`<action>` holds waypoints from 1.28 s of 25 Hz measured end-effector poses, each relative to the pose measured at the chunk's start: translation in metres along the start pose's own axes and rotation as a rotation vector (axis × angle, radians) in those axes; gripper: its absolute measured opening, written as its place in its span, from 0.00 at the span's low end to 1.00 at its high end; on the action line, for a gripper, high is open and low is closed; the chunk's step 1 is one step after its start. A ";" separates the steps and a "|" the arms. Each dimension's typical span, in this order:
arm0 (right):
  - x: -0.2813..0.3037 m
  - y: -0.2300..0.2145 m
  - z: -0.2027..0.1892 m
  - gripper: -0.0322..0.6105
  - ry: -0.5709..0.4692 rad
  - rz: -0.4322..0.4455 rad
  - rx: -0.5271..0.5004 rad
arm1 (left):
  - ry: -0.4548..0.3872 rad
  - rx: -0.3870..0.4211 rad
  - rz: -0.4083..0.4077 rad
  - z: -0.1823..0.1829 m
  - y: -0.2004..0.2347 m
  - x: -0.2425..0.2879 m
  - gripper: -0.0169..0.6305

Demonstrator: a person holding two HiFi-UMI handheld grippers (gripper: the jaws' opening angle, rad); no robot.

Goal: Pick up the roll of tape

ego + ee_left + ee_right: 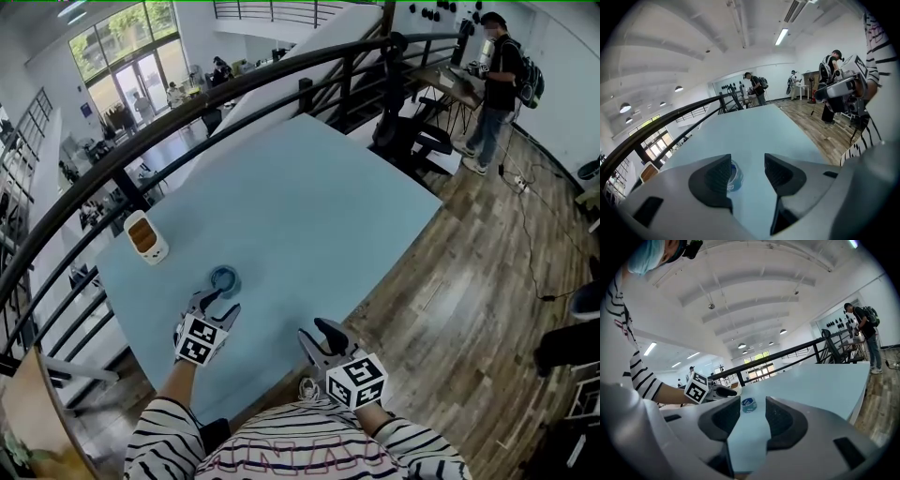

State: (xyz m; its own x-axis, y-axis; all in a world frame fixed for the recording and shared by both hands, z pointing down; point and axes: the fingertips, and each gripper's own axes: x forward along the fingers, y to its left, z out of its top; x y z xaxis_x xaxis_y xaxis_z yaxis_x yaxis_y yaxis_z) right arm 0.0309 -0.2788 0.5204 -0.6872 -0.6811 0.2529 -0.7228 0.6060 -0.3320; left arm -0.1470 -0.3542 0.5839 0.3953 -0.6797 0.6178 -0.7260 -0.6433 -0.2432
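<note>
Nearest the person's striped sleeves, the right gripper (pixel 319 339) hangs over the near edge of the tabletop (pixel 309 206), its fingers (pixel 785 420) parted and empty. Through the gap its own view shows only bare blue surface, with the roll of tape (pixel 749 404) well ahead. A little farther out, the left gripper (pixel 216 305) sits just short of the roll, which lies flat on the tabletop toward the left corner. Its fingers (pixel 715 180) stand moderately apart, holding nothing and, as far as I can tell, touching nothing; in its own view the roll peeks out from behind the left finger rather than sitting in the gap. The reach looks under way. I would shift the left gripper slightly leftward to centre the roll, lower it until both fingers bracket the wall, then close. Closing off-centre would likely nudge it away. Beyond, a white-and-orange object (pixel 145 236) stands near the railing (pixel 281 73).
</note>
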 end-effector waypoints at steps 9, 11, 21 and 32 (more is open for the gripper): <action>0.015 -0.021 0.009 0.30 0.017 0.033 -0.017 | -0.002 -0.072 0.030 -0.003 0.018 0.022 0.34; 0.017 -0.022 0.009 0.30 0.023 0.035 -0.019 | 0.004 -0.070 0.038 -0.007 0.024 0.027 0.34; 0.009 -0.043 -0.004 0.30 0.055 -0.034 -0.010 | 0.063 0.002 0.031 -0.034 0.029 0.060 0.34; 0.002 -0.067 -0.007 0.30 0.075 -0.094 -0.006 | 0.160 0.144 -0.017 -0.062 0.019 0.088 0.34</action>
State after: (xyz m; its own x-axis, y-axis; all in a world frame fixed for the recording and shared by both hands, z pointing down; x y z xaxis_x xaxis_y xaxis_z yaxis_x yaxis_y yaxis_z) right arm 0.0773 -0.3177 0.5498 -0.6199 -0.7023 0.3500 -0.7844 0.5436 -0.2986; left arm -0.1604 -0.4043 0.6802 0.3039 -0.6109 0.7311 -0.6271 -0.7059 -0.3292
